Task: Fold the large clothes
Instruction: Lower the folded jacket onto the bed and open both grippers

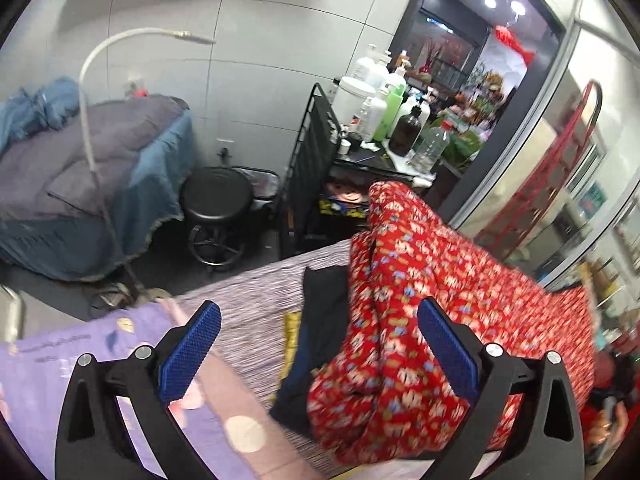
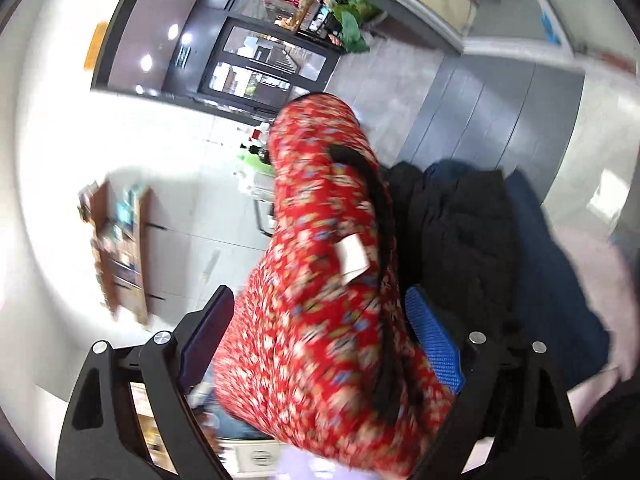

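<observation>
Two hand-held grippers frame our view, both with jaws spread wide and ribbed blue pads bare. Our left hand-held gripper (image 1: 320,344) hovers over the red floral garment (image 1: 420,312), a soft, rumpled heap lying on the striped bed cover (image 1: 248,300). Our right hand-held gripper (image 2: 320,344) straddles that same bunched cloth without pressing it, beside dark folded clothes (image 2: 472,248).

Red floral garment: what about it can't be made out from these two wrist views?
- Red floral garment, left wrist view: its lower end is cut off by the frame edge and the left tool.
- Right wrist view: motion blur smears the print; the white tag is unreadable.
- Right tool: whether its open fingers touch the cloth cannot be told.
</observation>
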A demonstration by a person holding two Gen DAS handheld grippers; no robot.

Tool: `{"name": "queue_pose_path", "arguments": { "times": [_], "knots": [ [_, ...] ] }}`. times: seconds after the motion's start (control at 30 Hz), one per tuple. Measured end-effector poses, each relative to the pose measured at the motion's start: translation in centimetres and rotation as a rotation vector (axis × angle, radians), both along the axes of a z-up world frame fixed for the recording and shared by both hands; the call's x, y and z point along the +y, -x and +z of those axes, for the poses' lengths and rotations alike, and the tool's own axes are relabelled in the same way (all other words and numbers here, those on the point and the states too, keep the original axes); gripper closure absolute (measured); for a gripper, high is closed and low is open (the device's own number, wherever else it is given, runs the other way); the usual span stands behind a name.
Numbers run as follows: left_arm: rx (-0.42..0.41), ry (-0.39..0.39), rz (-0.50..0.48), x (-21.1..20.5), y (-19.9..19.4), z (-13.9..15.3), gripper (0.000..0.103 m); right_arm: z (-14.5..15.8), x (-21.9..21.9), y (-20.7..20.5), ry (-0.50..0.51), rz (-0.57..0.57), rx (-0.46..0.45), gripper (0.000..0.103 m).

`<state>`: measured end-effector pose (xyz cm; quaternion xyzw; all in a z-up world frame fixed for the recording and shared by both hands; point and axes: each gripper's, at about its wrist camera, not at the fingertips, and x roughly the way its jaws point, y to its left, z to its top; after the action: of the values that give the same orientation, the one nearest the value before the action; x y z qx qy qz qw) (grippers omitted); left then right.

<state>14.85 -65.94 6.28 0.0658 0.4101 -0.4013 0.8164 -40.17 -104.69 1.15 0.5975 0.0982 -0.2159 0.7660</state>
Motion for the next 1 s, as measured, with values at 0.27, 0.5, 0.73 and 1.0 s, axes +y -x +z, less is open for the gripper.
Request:
{"name": "queue_pose_path", "arguments": {
  "times": [0.27,0.5,0.73,1.0],
  "knots": [
    [-0.094,-0.232,-0.159,-1.9,7.9,0.4,0.006,8.3,8.6,-4.4,0.380,0.114,0.550,0.007],
    [-0.044,-0.222,-0.252,-2.7,13.7,1.5,0.006,10.6,16.5,-9.9,0.561,0.308,0.826,0.006],
    [-0.172,-0.355,-0.216,-3.9,17.4,1.7,0.006,11.7,18.7,-13.0,0.603,0.336,0.942,0.006],
    [-0.174,-0.390,-0.239,-4.9,18.6,1.3,0.006,11.5,18.5,-14.2,0.594,0.347,0.969,0.006]
  ]
}}
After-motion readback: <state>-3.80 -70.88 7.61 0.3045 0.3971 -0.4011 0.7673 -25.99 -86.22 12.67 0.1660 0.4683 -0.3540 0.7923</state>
